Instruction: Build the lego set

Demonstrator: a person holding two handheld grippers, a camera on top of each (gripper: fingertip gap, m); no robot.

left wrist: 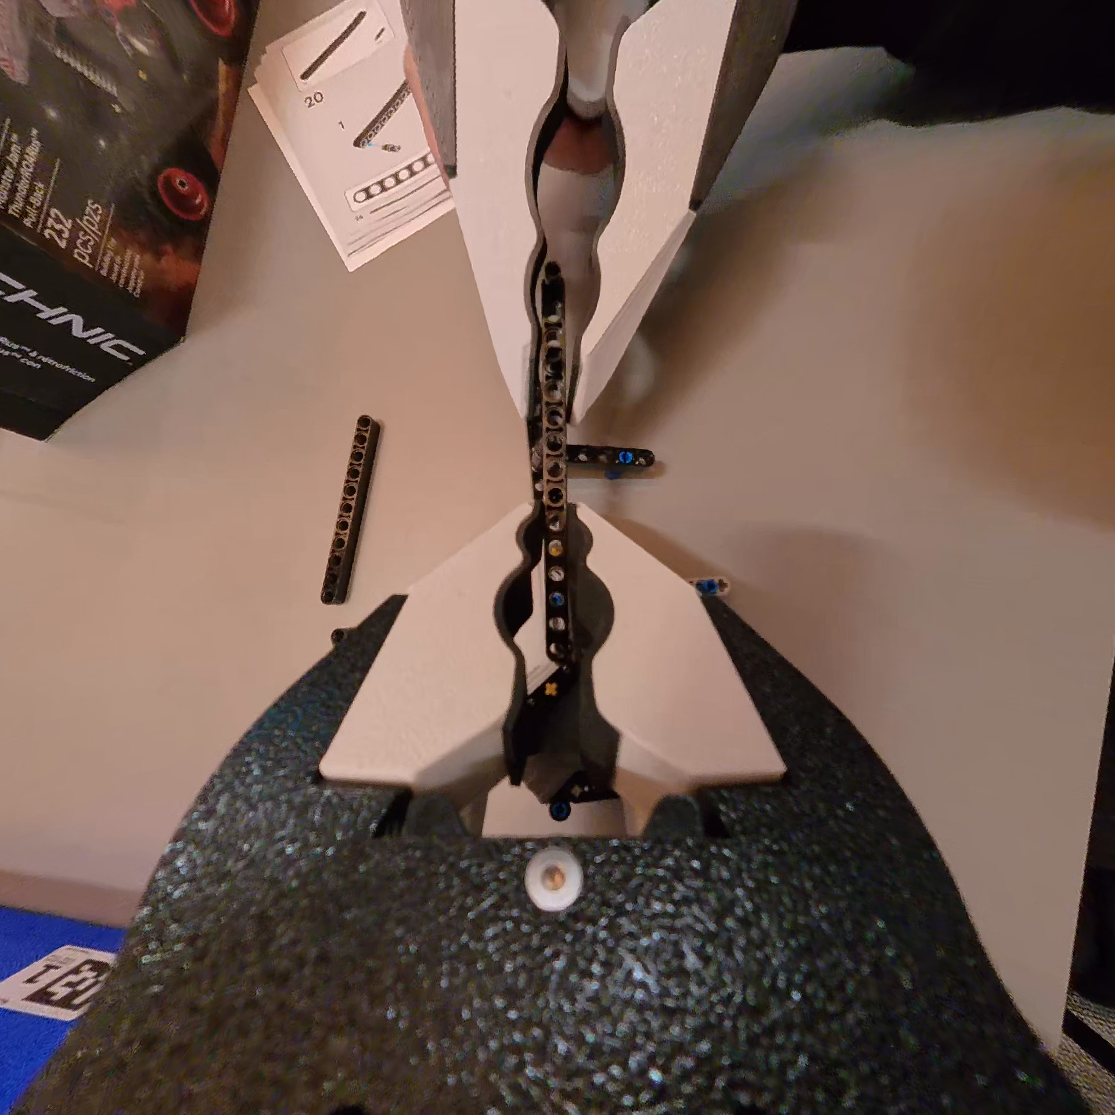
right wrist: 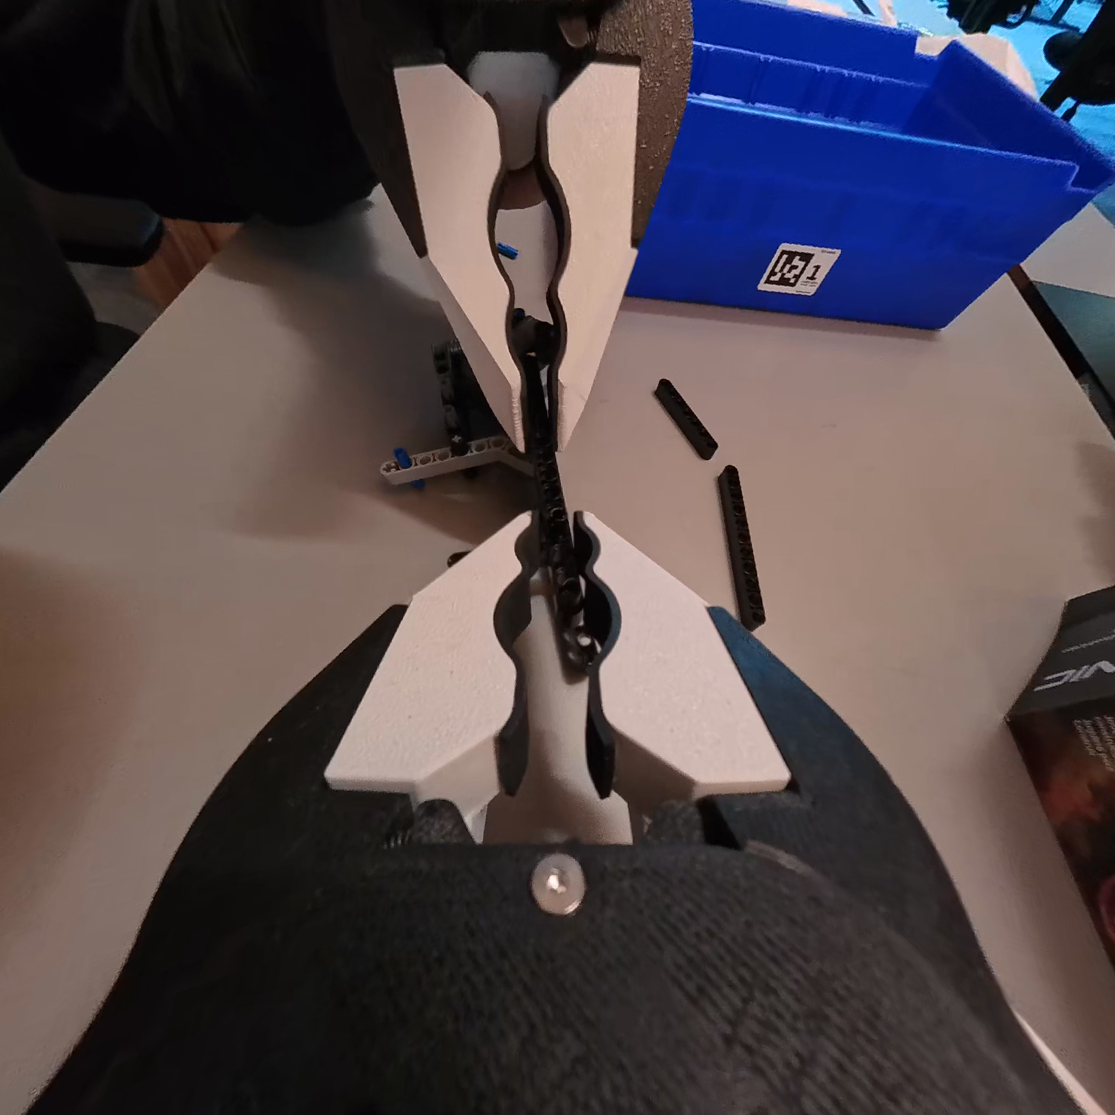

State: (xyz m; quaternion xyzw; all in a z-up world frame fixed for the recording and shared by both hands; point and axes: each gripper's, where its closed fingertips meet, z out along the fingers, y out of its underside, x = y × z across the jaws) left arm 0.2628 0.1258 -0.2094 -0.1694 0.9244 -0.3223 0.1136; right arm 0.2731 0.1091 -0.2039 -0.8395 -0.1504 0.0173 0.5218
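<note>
left tool (left wrist: 552,513) + right tool (right wrist: 552,513) both clamping opposite ends of the black beam (left wrist: 554,464), holding it above the table (left wrist: 844,422) | step: you're likely joining beams/pins; next needs hole alignment | joint hiding between jaws; spare beam (left wrist: 350,510) lying left

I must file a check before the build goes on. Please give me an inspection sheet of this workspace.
Surface: pale table, some bare areas.
Job's things: long black beam held between both grippers; loose black beam; partial assembly; instruction sheet.
Clutter: blue bin; set box.
Grippers: left gripper and right gripper, jaws both closed on the long beam.
Cables: nothing seen.
Surroundings: dark, unclear.
</note>
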